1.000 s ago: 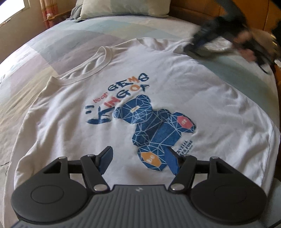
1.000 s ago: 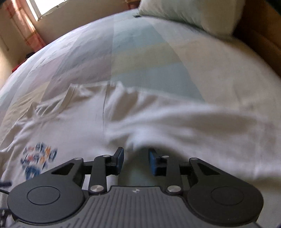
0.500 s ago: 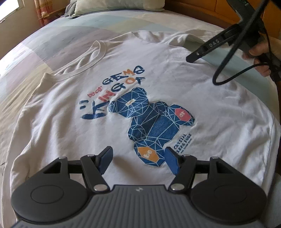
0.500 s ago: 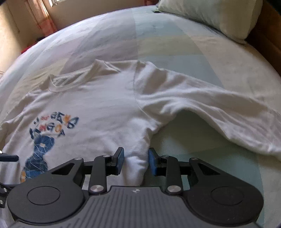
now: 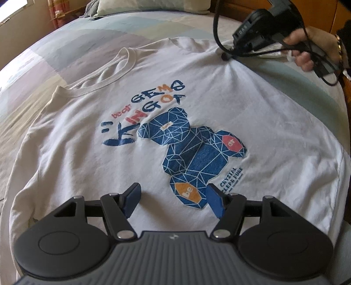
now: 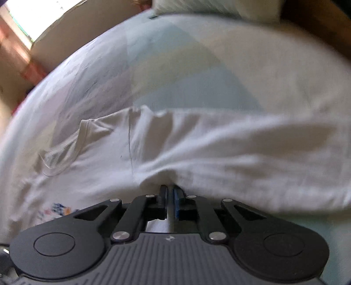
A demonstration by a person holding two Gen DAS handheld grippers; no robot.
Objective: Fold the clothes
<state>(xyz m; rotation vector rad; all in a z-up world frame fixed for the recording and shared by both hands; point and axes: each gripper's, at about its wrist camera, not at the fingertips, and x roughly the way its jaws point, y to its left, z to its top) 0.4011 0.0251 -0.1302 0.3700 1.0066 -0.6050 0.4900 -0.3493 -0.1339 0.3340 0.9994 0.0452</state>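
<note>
Since half a second ago, the right tool (image 6: 169,193) has dropped from hovering over the shirt's side edge to the underarm of the white T-shirt (image 5: 92,136), and its fingers have closed from a narrow gap.

Left wrist view: the T-shirt lies flat, print up, on the bed (image 5: 54,50), collar toward the pillow (image 5: 151,6). Its long axis runs from the left tool (image 5: 173,197) away to the collar. The left tool hangs over the hem end, fingers spread wide, holding nothing. Beyond the bear print (image 5: 193,153), the right tool (image 5: 228,57) meets the cloth where sleeve joins body.

Right wrist view (blurred): the fingers are pressed together, pinching a gather of cloth at the sleeve (image 6: 252,149) root. The sleeve extends to the right of this pinch; the right tool is the nearer one for folding it in.
</note>
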